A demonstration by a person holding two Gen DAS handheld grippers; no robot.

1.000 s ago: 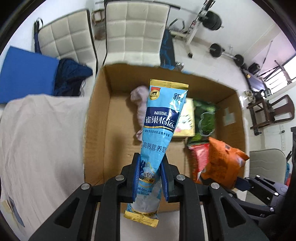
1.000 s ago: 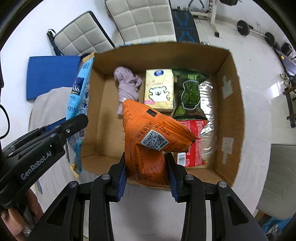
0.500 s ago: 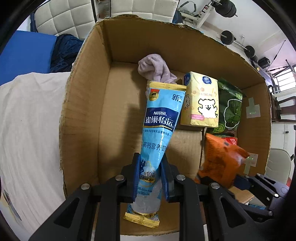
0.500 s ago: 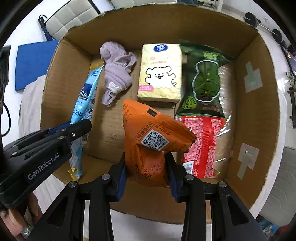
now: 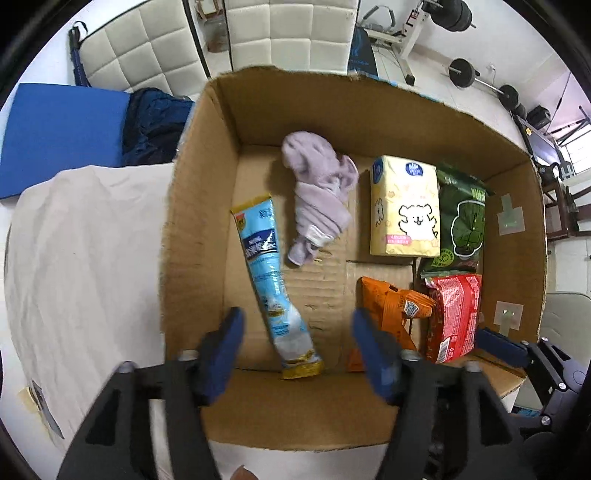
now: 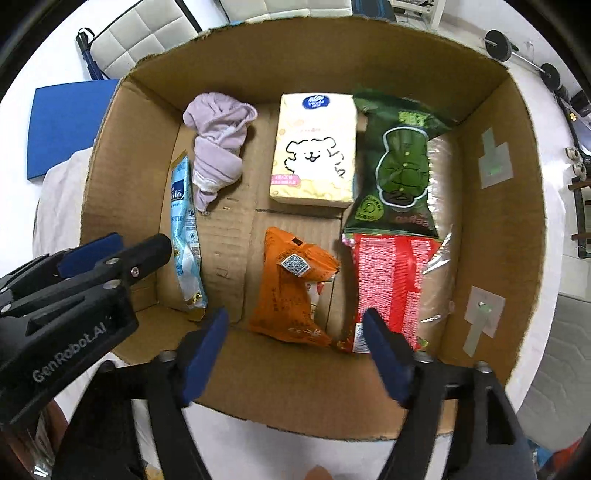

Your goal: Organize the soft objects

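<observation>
A cardboard box holds the soft items. A blue milk-powder pouch lies along its left wall. An orange snack bag lies at the front middle. My left gripper is open and empty just above the pouch's near end. My right gripper is open and empty above the orange bag's near end. A lilac cloth, a yellow tissue pack, a green bag and a red bag also lie in the box.
A white sheet covers the surface left of the box. A blue mat and dark blue cloth lie behind it. White padded chairs and gym weights stand beyond the box.
Both grippers have opened. The blue pouch dropped from the left gripper and the orange bag from the right; both now lie on the box floor.
</observation>
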